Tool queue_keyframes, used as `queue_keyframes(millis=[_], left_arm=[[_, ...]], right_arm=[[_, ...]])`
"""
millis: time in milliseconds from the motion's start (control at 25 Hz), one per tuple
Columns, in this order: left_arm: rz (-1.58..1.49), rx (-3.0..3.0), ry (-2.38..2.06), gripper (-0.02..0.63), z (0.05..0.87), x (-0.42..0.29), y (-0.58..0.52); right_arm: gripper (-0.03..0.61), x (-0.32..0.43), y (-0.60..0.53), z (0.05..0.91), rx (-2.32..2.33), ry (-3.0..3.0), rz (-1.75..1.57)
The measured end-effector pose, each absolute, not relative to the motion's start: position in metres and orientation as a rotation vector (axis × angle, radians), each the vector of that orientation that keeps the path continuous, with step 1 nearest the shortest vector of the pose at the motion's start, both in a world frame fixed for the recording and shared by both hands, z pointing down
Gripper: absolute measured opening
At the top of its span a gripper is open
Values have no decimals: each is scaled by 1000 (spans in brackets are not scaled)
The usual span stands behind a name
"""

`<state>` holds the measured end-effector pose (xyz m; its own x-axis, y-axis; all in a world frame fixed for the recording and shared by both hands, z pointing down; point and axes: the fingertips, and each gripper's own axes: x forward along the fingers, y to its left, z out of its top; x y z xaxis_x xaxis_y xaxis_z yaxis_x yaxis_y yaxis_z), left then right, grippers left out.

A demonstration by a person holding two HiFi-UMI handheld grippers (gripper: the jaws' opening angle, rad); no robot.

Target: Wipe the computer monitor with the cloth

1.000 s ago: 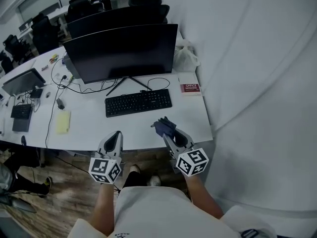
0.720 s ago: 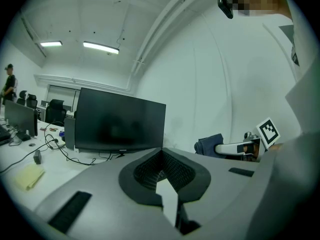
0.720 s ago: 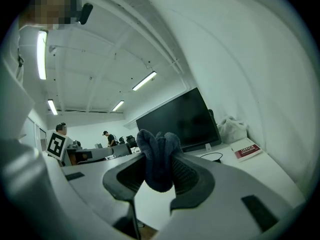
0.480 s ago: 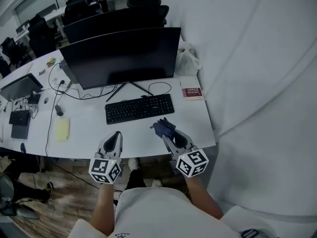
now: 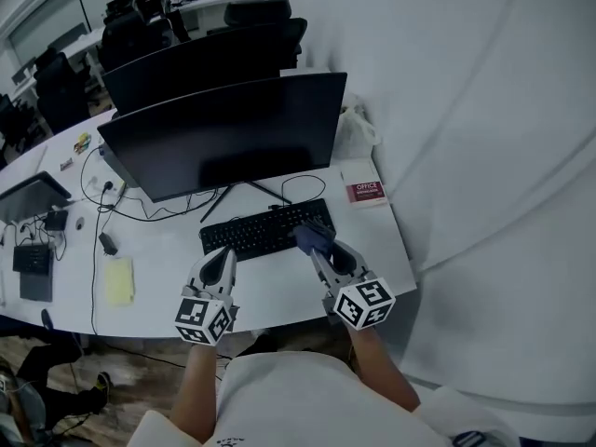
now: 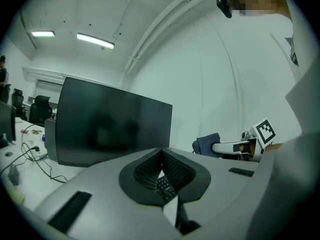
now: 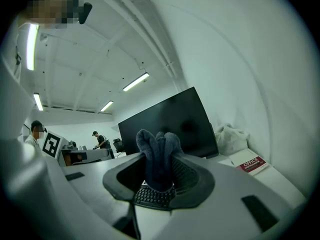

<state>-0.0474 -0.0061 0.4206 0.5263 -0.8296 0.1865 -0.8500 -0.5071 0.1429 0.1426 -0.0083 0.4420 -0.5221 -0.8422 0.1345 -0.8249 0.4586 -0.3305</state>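
Right gripper (image 5: 323, 250): fingers clamped on a dark blue cloth (image 7: 158, 156). The cloth is bunched and stands up past the fingertips. In the head view it hangs over the right end of the black keyboard (image 5: 265, 228); whether it touches the keys I cannot tell.

Left gripper (image 5: 223, 253): fingers closed tip to tip, nothing held. The left gripper view shows only a sliver of keyboard through the gap below the tips. This gripper sits at 7 o'clock of the keyboard, over the front part of the white worktop (image 5: 168, 250).

Computer monitor (image 5: 223, 133): wide, dark screen, upright on a thin splayed stand at 12 o'clock of the keyboard. The cloth is well apart from the screen.

Other items on the worktop:
- red-and-white booklet marked OFFICE (image 5: 366, 192), at 2 o'clock of the keyboard
- crumpled white bag (image 5: 354, 128), at 12 o'clock of the booklet, just beside the monitor's right edge
- yellow pad (image 5: 118, 280), at 9 o'clock of the left gripper
- black cables (image 5: 140, 208), trailing at 9 o'clock of the monitor stand

A second dark monitor (image 5: 200, 59) stands behind the first, at 12 o'clock. A white wall (image 5: 484, 156) runs along 3 o'clock.
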Motion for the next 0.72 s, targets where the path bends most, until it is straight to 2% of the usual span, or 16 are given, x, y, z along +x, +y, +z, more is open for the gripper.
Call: queue_keyframes(millis=[360, 720], left_arm=[[102, 2648, -1228, 6, 395, -44, -76], [36, 2753, -986, 6, 376, -8, -122]], right_arm=[[141, 142, -77, 414, -1654, 2457, -502], [140, 172, -128, 395, -1794, 2207, -493]])
